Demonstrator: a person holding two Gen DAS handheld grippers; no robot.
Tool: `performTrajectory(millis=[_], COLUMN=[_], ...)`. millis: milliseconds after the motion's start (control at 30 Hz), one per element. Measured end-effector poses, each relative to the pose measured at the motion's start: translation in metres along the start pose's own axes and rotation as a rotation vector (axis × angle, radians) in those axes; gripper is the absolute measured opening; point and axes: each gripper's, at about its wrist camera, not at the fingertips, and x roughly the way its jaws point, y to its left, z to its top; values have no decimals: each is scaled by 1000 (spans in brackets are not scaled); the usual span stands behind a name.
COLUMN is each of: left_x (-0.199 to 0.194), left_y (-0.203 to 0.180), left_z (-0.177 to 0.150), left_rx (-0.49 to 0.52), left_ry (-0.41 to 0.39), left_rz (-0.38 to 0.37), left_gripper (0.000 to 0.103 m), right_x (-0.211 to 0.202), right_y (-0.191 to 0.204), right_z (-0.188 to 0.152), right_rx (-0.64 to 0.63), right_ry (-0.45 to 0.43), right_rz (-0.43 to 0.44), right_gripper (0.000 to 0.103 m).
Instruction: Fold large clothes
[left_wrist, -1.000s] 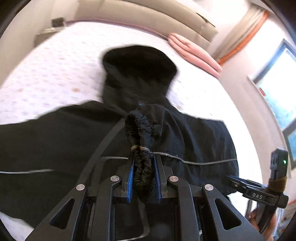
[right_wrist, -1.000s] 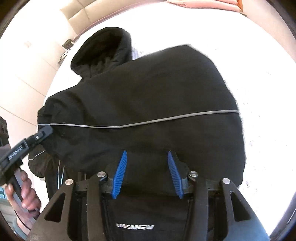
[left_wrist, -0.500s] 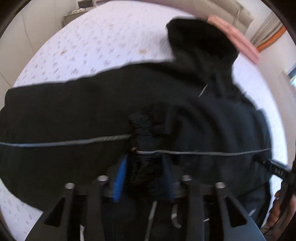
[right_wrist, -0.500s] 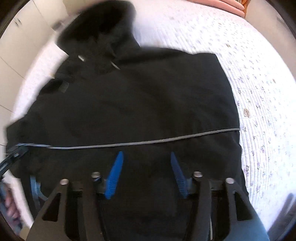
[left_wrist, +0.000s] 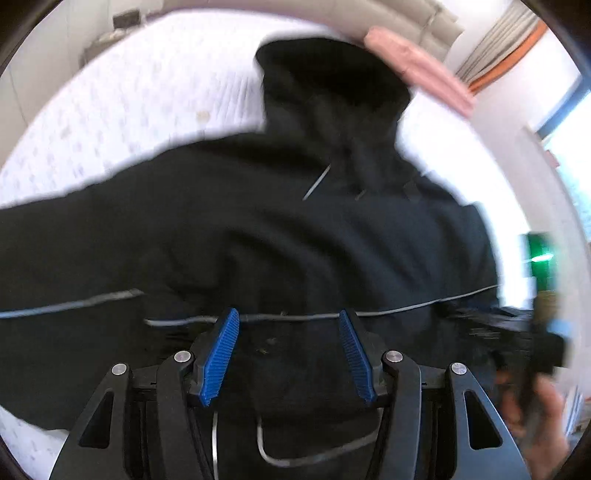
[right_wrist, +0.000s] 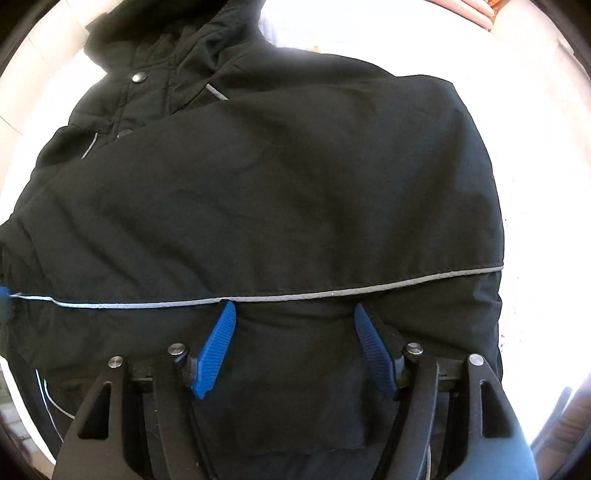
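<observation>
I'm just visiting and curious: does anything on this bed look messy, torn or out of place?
Nothing stands out. The black jacket lies on the white bed, a sleeve folded across its front, hood towards the pink pillows. It is only partly folded, with no tear visible.

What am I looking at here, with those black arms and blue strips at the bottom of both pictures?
There is no machine arm here. A person holds a hand tool in each hand, and each tool has a camera that looks out along its two jaws. The blue strips are the gripping pads.

One picture comes from the left gripper, the other from the right gripper. Both look steeply down at a black hooded jacket with a thin grey stripe, spread on a bed with a white patterned cover. A pink pillow lies past the hood.

Both sets of jaws have just been opening. They now stand apart over the cloth and pinch nothing. At the right edge of the left picture, blurred, is the person's hand on the other tool.
</observation>
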Motion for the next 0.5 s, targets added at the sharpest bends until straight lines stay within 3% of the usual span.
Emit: performTrajectory(millis=[133,333,433,500], left_x=[21,-2,-27,-34], left_y=[2,9,14,29], left_z=[-3,2,-10,-21], left_rx=[24,-51,-47,-85], left_ry=[17,16,-2,31], left_rz=[28,-55,-84,-133], left_gripper=[58,58,59,59], right_x=[2,4,4,3], right_y=[3,-3,-1,1], right_z=[-1,-13,-15,-19], right_rx=[-15,-11,-11,-14], right_ry=[-16,-52,-55,-75], right_rz=[3,13,8,10], right_gripper=[73,77,78,79])
